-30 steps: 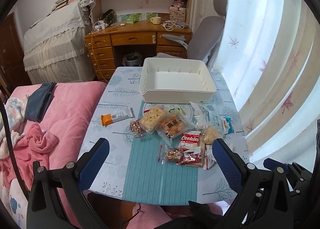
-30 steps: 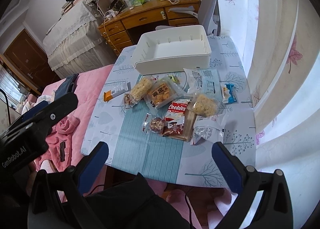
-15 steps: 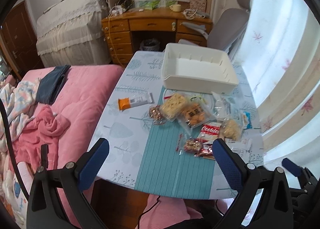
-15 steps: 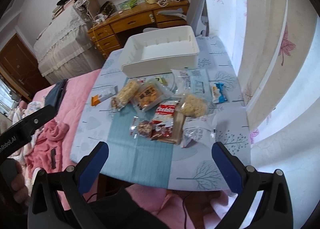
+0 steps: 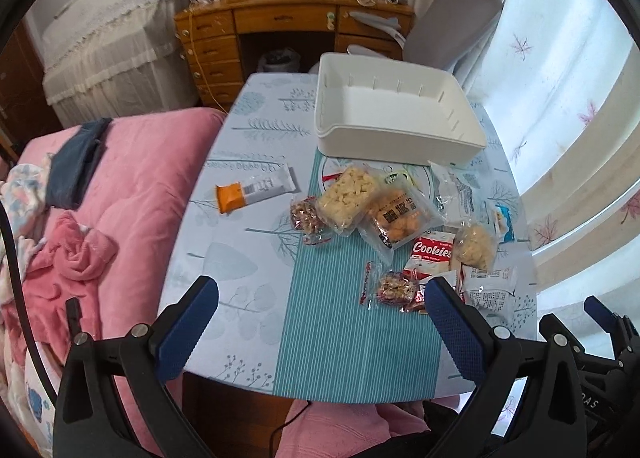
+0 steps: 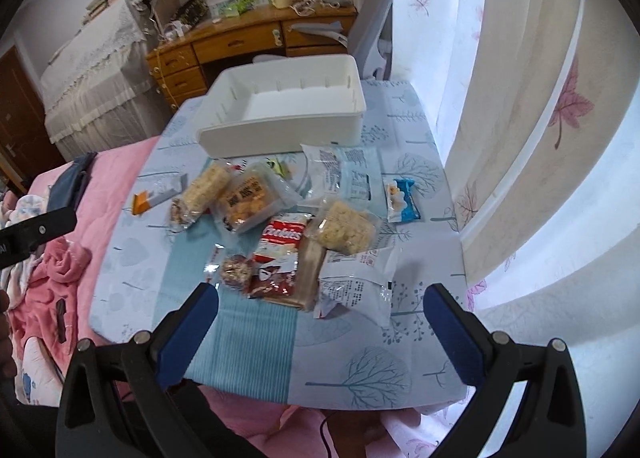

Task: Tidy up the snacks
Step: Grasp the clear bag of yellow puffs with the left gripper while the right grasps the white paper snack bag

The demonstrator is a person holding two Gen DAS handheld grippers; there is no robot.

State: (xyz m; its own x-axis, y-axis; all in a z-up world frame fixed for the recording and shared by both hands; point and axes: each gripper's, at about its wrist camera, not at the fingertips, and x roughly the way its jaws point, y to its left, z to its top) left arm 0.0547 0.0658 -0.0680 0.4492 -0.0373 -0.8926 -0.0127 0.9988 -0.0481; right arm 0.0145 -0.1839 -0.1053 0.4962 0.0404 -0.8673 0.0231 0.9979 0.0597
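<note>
Snacks (image 5: 400, 226) loose mid-counter, white bin (image 5: 394, 114) empty at far end | our left gripper (image 5: 320, 322) and right gripper (image 6: 320, 330) hover near, jaws wide, holding nothing | risk: overlapped slippery wrappers, we may pinch two or slip.

Ahead of both spread jaws, a matt white plastic bin (image 5: 400, 138) sat on a printed cloth tablecloth (image 5: 248, 242), glossy crinkled clear film wrapped the snack packets (image 6: 256, 198), and the desk (image 5: 288, 18) beyond was varnished wood.
</note>
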